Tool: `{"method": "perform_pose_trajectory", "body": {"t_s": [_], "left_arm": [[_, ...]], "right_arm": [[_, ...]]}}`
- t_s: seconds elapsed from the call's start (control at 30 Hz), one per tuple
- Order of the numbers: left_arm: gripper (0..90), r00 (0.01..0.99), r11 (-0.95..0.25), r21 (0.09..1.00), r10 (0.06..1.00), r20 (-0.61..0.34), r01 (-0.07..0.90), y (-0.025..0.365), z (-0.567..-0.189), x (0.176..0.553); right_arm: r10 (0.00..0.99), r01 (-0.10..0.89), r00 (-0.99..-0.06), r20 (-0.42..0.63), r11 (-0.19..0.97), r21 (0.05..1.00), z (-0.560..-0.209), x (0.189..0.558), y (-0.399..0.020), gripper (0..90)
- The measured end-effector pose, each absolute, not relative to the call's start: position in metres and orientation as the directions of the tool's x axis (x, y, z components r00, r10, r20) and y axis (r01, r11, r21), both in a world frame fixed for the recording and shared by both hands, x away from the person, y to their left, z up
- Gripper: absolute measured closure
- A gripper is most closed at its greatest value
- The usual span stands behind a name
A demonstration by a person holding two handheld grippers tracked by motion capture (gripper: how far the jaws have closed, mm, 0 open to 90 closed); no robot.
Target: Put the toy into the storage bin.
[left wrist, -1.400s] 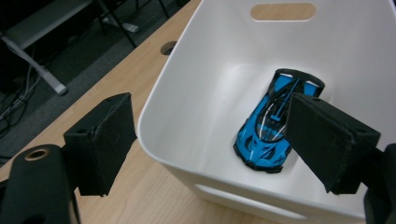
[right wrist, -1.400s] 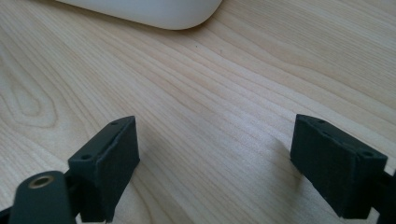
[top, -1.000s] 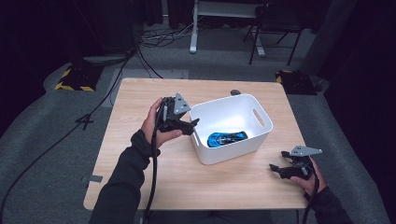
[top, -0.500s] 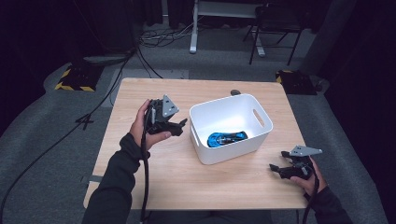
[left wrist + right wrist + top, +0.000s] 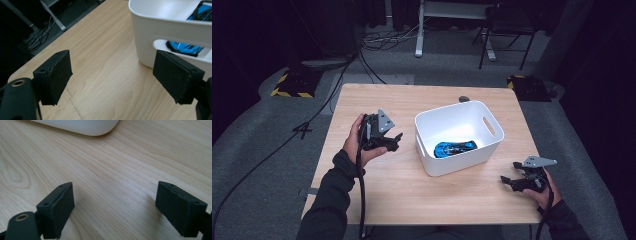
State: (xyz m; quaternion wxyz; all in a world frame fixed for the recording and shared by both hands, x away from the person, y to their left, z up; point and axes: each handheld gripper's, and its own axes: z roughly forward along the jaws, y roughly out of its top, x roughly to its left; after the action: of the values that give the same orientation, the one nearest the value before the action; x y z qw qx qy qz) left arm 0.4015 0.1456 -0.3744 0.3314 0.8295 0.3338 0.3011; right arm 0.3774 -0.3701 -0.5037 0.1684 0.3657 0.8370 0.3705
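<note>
A white plastic rectangular bin with cut-out handles (image 5: 460, 135) sits on a light wooden table (image 5: 412, 200), and a blue and black object (image 5: 454, 148) lies on its floor. Which kind of object this is cannot be told.

The left gripper (image 5: 392, 141) is held in a hand just beside the bin's near wall, jaws pointing toward it and standing apart with nothing between them. In the left gripper view, bare wood lies between the pads, and the bin's wall with its handle slot (image 5: 175, 45) rises just ahead of the right-hand pad, the blue object showing through the slot.

The right gripper (image 5: 511, 181) rests low on the table, well apart from the bin's opposite corner, jaws wide apart and empty, bare wood in front of them.

Beyond the table are cables (image 5: 382, 42) on grey floor and a chair (image 5: 504, 25).
</note>
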Motion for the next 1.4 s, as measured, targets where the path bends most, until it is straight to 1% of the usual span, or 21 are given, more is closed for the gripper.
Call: {"method": "perform_pose_trajectory", "body": {"t_s": [0.03, 0.07, 0.1, 0.13, 0.2, 0.33, 0.37, 0.47, 0.5, 0.67, 0.77, 0.8, 0.83, 0.9, 0.93, 0.97, 1.0, 1.07, 1.1, 1.13, 1.4], "left_arm": [[15.9, 0.596, -0.572, 0.742, 0.747, 0.295, 0.349, 0.147, -0.376, 0.401], [15.9, 0.594, -0.562, 0.745, 0.754, 0.281, 0.361, 0.146, -0.38, 0.4], [15.9, 0.587, -0.576, 0.736, 0.75, 0.304, 0.355, 0.147, -0.381, 0.399], [15.9, 0.596, -0.574, 0.735, 0.748, 0.292, 0.361, 0.147, -0.383, 0.398], [15.8, 0.595, -0.587, 0.724, 0.743, 0.305, 0.362, 0.149, -0.385, 0.396], [15.9, 0.592, -0.587, 0.722, 0.745, 0.307, 0.365, 0.152, -0.392, 0.392], [15.8, 0.597, -0.583, 0.723, 0.746, 0.295, 0.371, 0.152, -0.394, 0.391], [15.8, 0.592, -0.604, 0.708, 0.738, 0.323, 0.366, 0.155, -0.398, 0.388], [15.8, 0.593, -0.593, 0.712, 0.744, 0.307, 0.375, 0.155, -0.4, 0.386], [15.9, 0.583, -0.606, 0.698, 0.743, 0.328, 0.38, 0.161, -0.407, 0.382], [15.9, 0.586, -0.601, 0.7, 0.746, 0.317, 0.386, 0.164, -0.413, 0.378], [15.9, 0.585, -0.603, 0.694, 0.747, 0.317, 0.394, 0.164, -0.414, 0.377], [15.9, 0.597, -0.632, 0.666, 0.728, 0.336, 0.396, 0.167, -0.414, 0.376], [15.9, 0.592, -0.624, 0.671, 0.735, 0.33, 0.4, 0.168, -0.417, 0.374], [15.9, 0.589, -0.632, 0.666, 0.731, 0.344, 0.395, 0.17, -0.418, 0.374], [15.8, 0.591, -0.626, 0.663, 0.736, 0.33, 0.41, 0.17, -0.42, 0.372], [15.9, 0.587, -0.641, 0.654, 0.728, 0.354, 0.4, 0.171, -0.421, 0.371], [15.9, 0.595, -0.648, 0.644, 0.723, 0.351, 0.408, 0.172, -0.424, 0.369], [15.8, 0.592, -0.636, 0.653, 0.731, 0.338, 0.412, 0.173, -0.427, 0.367], [15.8, 0.595, -0.65, 0.639, 0.723, 0.352, 0.412, 0.174, -0.427, 0.367], [15.9, 0.595, -0.663, 0.615, 0.718, 0.36, 0.428, 0.178, -0.441, 0.359]], "right_arm": [[0.737, 0.487, -0.676, -0.012, 0.459, 0.743, -0.504, 0.377, -0.37, 15.5], [0.737, 0.487, -0.676, -0.011, 0.459, 0.743, -0.504, 0.377, -0.37, 15.5], [0.734, 0.485, -0.679, -0.014, 0.463, 0.742, -0.504, 0.378, -0.371, 15.5], [0.735, 0.486, -0.678, -0.012, 0.461, 0.743, -0.504, 0.377, -0.37, 15.5], [0.736, 0.486, -0.677, -0.013, 0.461, 0.743, -0.504, 0.377, -0.37, 15.5], [0.737, 0.487, -0.676, -0.011, 0.459, 0.743, -0.504, 0.377, -0.37, 15.5], [0.737, 0.487, -0.676, -0.012, 0.459, 0.743, -0.504, 0.377, -0.37, 15.5], [0.737, 0.487, -0.676, -0.011, 0.458, 0.743, -0.504, 0.377, -0.37, 15.5], [0.736, 0.487, -0.676, -0.012, 0.459, 0.743, -0.504, 0.377, -0.37, 15.5], [0.735, 0.485, -0.678, -0.014, 0.462, 0.742, -0.504, 0.378, -0.37, 15.5], [0.735, 0.486, -0.678, -0.012, 0.46, 0.743, -0.504, 0.377, -0.37, 15.5], [0.735, 0.486, -0.678, -0.012, 0.46, 0.743, -0.504, 0.377, -0.37, 15.5], [0.736, 0.486, -0.677, -0.012, 0.459, 0.743, -0.504, 0.377, -0.37, 15.5], [0.736, 0.486, -0.677, -0.013, 0.461, 0.743, -0.504, 0.377, -0.37, 15.5], [0.734, 0.485, -0.679, -0.013, 0.462, 0.743, -0.504, 0.377, -0.37, 15.4], [0.736, 0.486, -0.677, -0.013, 0.46, 0.743, -0.504, 0.377, -0.37, 15.5], [0.735, 0.485, -0.677, -0.014, 0.461, 0.743, -0.504, 0.377, -0.37, 15.5], [0.737, 0.487, -0.676, -0.012, 0.459, 0.743, -0.504, 0.377, -0.37, 15.5], [0.735, 0.486, -0.678, -0.012, 0.461, 0.743, -0.504, 0.377, -0.37, 15.5], [0.737, 0.487, -0.676, -0.011, 0.458, 0.743, -0.504, 0.377, -0.37, 15.5], [0.735, 0.485, -0.678, -0.014, 0.461, 0.743, -0.504, 0.377, -0.37, 15.5]]}}
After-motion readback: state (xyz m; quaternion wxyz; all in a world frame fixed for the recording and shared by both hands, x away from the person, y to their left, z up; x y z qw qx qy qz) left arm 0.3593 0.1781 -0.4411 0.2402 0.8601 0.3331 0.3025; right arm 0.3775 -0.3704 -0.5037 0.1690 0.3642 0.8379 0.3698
